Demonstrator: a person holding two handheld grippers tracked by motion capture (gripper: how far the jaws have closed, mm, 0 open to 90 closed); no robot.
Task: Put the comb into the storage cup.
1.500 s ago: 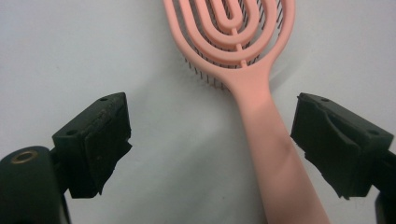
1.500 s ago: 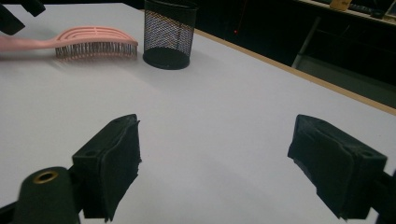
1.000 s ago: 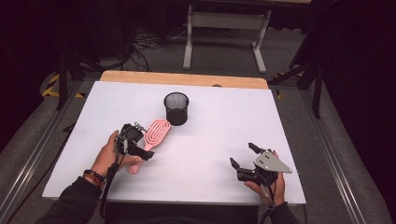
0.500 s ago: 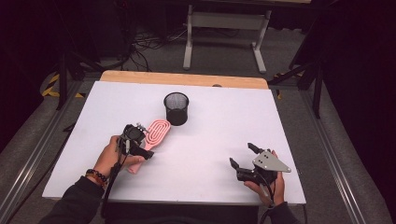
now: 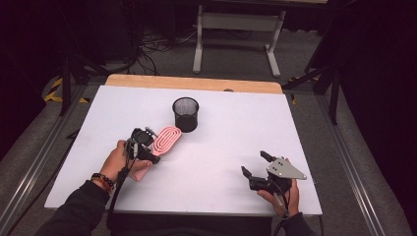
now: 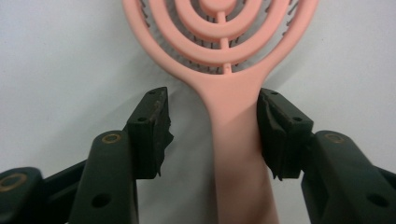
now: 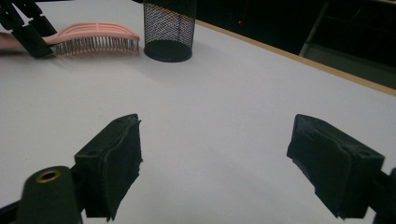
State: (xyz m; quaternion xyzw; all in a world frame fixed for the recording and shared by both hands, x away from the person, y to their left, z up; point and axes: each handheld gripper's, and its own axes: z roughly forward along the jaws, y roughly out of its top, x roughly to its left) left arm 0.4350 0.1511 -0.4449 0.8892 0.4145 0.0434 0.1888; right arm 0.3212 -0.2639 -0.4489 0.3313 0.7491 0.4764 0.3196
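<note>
Straddling the handle of the pink brush, the left gripper has its jaws parted, one pad apparently touching, set for a grasp. The brush, smooth plastic with looped ribs and bristles down, lies beside the black mesh cup on the matte white table. The right gripper waits agape, empty.

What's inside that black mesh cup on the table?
From the high view, the black mesh cup looks empty, though its dark inside hides the bottom. In the right gripper view, its mesh wall shows nothing inside, but its top is cut off. The pink hairbrush lies beside it on the table.
</note>
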